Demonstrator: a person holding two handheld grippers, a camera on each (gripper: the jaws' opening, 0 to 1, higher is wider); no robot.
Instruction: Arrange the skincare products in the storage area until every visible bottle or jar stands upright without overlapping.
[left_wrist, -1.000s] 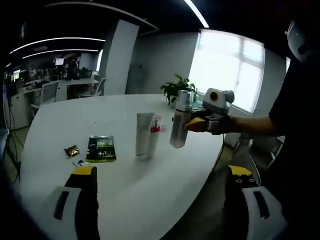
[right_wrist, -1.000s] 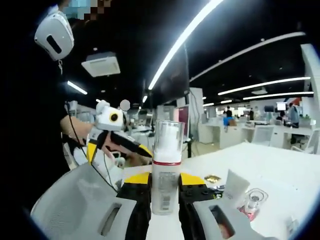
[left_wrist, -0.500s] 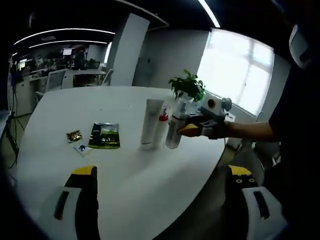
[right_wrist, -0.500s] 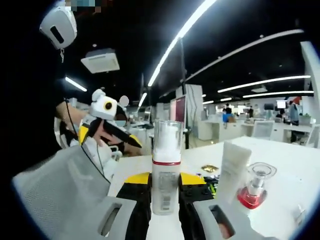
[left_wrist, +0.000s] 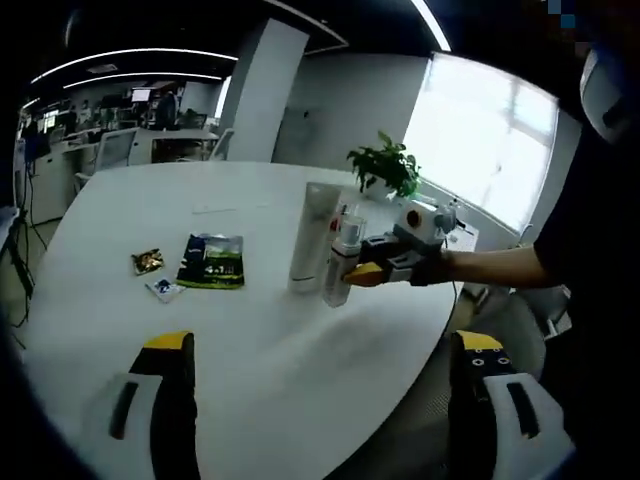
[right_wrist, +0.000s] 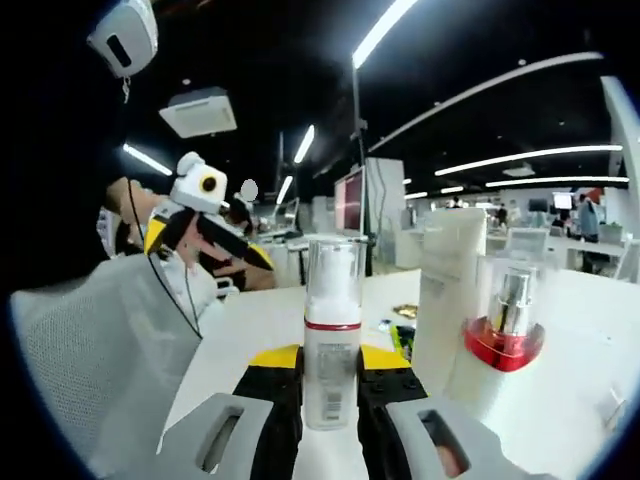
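— Since your right gripper has its jaws clamped on the lower body of the clear-capped pump bottle, which way does that bottle stand?

— Upright, its long axis running straight up between your jaws, cap on top. In the left gripper view you can see the same pump bottle held low over the white bench, just beside the white tube that stands on its cap.

— And what matters for setting it down?

— The neighbours. In the right gripper view the white tube and the small bottle with the red collar stand just to the right of your bottle, close but apart from it. I judge you should lower it straight down along its own axis, so that it lands beside them without leaning on either. Whether its base already touches the bench, I cannot tell.

— What about your left gripper?

— Its jaws are wide apart and hold nothing, well back from the group near the bench edge. The dark green packet and two small sachets lie flat nearer to it, so that hand is the better one for them.
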